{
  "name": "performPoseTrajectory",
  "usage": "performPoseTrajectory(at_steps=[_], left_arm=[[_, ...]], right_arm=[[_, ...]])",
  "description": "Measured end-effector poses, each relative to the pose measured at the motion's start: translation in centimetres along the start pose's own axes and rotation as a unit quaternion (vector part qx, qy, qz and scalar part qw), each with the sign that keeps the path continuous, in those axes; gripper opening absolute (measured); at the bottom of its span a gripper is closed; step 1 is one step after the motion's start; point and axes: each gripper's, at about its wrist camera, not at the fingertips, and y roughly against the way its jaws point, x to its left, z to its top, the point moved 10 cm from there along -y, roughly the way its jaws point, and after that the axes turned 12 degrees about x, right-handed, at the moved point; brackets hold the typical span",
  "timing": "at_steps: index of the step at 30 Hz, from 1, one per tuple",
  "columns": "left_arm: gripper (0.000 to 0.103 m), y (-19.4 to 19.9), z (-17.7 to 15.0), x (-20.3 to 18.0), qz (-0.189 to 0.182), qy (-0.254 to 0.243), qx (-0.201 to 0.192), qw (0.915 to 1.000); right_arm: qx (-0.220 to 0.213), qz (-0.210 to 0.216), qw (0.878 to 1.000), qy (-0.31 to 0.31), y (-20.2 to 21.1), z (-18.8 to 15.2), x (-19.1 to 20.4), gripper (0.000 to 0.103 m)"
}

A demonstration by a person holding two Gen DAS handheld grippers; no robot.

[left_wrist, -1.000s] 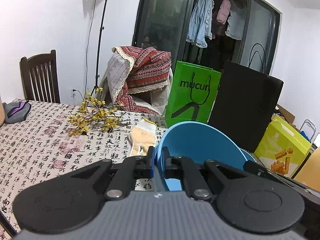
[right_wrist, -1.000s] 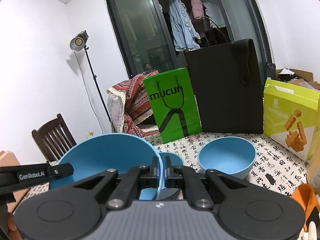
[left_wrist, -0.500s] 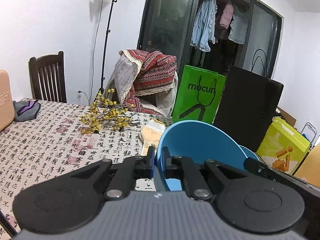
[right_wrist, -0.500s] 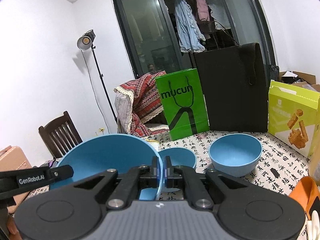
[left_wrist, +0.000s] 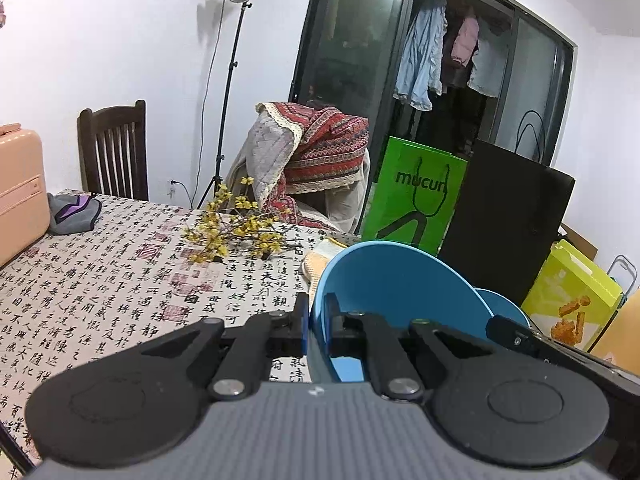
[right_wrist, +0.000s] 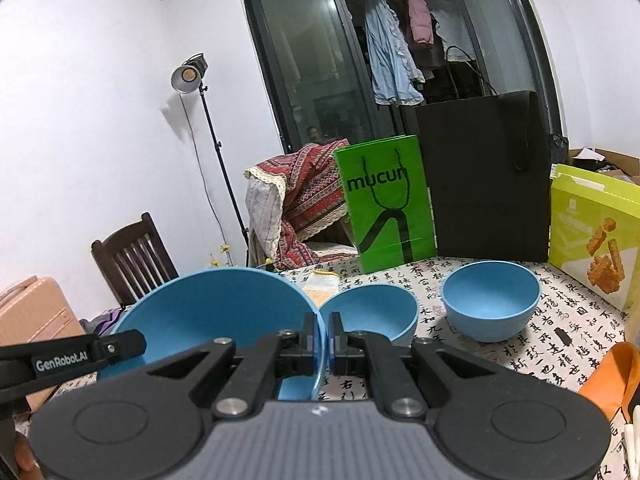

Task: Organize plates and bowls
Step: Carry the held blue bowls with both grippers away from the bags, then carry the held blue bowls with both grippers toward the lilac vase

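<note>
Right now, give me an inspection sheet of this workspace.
Surface: table under a calligraphy-print cloth.
Job's things: large blue bowl held up by its rim on two sides; two smaller blue bowls, one beside the other, on the cloth.
Clutter: yellow flower sprig, grey-purple pouch, green bag, black bag, snack box.
Grippers: left gripper and right gripper both shut on the large bowl's rim.
Cables: lamp cord down the wall.
Surroundings: wooden chair, light stand, hanging clothes.
</note>
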Motion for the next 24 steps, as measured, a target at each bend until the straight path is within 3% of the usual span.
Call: performPoseTrajectory(at_steps=[24], left_arm=[[0.008, 2.6, -0.5, 6.2, 0.022, 0.035, -0.011, 0.9991]], right_arm=[[0.012, 0.027, 0.999, 0.029, -0.4, -2.0, 5.7, 0.005]])
